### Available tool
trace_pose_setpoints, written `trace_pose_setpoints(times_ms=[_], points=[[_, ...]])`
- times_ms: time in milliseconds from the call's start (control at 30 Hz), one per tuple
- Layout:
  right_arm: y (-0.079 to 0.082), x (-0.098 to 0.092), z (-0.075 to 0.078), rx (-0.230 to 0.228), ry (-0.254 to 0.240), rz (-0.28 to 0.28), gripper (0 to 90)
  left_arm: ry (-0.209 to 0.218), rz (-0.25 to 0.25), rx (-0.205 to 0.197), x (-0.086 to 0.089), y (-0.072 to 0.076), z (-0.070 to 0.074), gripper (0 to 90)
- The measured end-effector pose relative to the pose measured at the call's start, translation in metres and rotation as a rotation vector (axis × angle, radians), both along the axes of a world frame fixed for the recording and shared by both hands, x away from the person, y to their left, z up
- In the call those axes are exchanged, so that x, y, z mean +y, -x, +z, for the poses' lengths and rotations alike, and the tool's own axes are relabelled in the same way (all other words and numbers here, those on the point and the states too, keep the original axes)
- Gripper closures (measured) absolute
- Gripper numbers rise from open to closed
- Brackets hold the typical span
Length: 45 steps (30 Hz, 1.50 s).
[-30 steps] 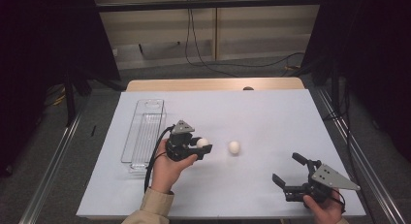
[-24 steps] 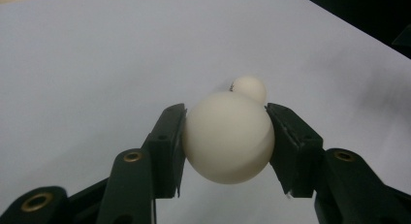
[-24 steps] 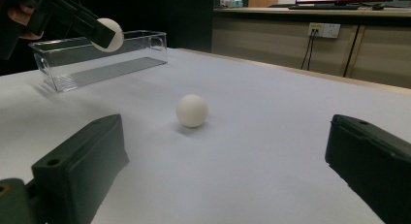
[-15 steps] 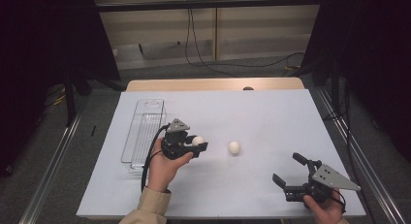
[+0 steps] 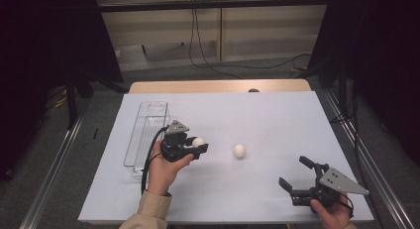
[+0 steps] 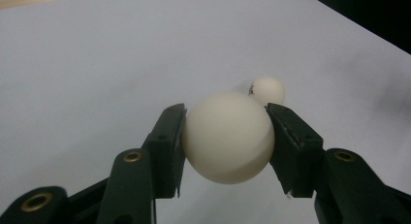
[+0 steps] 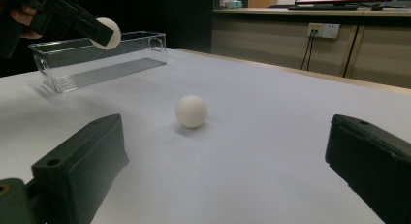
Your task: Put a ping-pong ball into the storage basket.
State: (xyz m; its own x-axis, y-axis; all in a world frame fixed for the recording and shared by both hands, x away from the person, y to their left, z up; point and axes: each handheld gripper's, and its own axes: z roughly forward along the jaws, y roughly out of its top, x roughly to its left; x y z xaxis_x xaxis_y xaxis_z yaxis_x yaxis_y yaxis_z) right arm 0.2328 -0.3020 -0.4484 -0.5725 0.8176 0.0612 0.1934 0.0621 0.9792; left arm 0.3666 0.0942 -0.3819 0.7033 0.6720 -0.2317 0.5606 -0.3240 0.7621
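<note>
left claw clenches a white ball above the surface.
right claw gapes idle; smooth ball could squirt from the pads short of the clear bin.

My high view looks forward and down from above my side of the white table. The left gripper view sits very close behind its jaws, tilted down at the tabletop. The right gripper view rides low, looking nearly level across the table. All three share the loose ball; the high and right gripper views share the clear tray.
</note>
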Motion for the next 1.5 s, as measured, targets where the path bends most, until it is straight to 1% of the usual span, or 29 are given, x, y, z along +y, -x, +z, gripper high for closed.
trace_pose_setpoints(times_ms=[233,333,500,667,800,1067,1267,1333,1433,1500], points=[[0.000,0.000,0.000,-0.001,0.000,0.000,0.6,-0.013,0.014,-0.001,0.005,-0.002,-0.001,51.0],[0.000,0.000,0.000,-0.001,0.001,0.000,0.6,-0.006,0.028,0.001,0.007,-0.003,-0.002,51.0],[0.000,0.000,0.000,-0.001,0.001,0.000,0.6,-0.005,0.036,-0.002,0.011,-0.003,-0.001,50.9],[0.000,0.000,0.000,-0.001,0.001,0.000,0.6,-0.013,0.041,-0.009,0.014,-0.004,-0.001,51.0],[0.000,0.000,0.000,0.000,0.000,0.000,0.6,-0.007,0.054,-0.006,0.016,-0.004,0.000,50.9],[0.000,0.000,0.000,0.001,0.000,0.002,0.6,0.000,0.066,-0.015,0.021,-0.005,0.001,51.0],[0.001,0.000,0.000,0.001,0.003,0.005,0.6,-0.003,0.075,-0.022,0.024,-0.005,0.002,51.0],[0.001,0.000,0.000,0.002,0.001,0.003,0.7,-0.006,0.076,-0.019,0.026,-0.005,0.003,51.0],[0.001,0.000,0.000,0.001,0.001,0.004,0.7,-0.001,0.083,-0.021,0.027,-0.004,0.003,51.0],[0.001,0.000,0.000,0.002,0.001,0.004,0.7,-0.009,0.084,-0.024,0.029,-0.005,0.004,51.0]])
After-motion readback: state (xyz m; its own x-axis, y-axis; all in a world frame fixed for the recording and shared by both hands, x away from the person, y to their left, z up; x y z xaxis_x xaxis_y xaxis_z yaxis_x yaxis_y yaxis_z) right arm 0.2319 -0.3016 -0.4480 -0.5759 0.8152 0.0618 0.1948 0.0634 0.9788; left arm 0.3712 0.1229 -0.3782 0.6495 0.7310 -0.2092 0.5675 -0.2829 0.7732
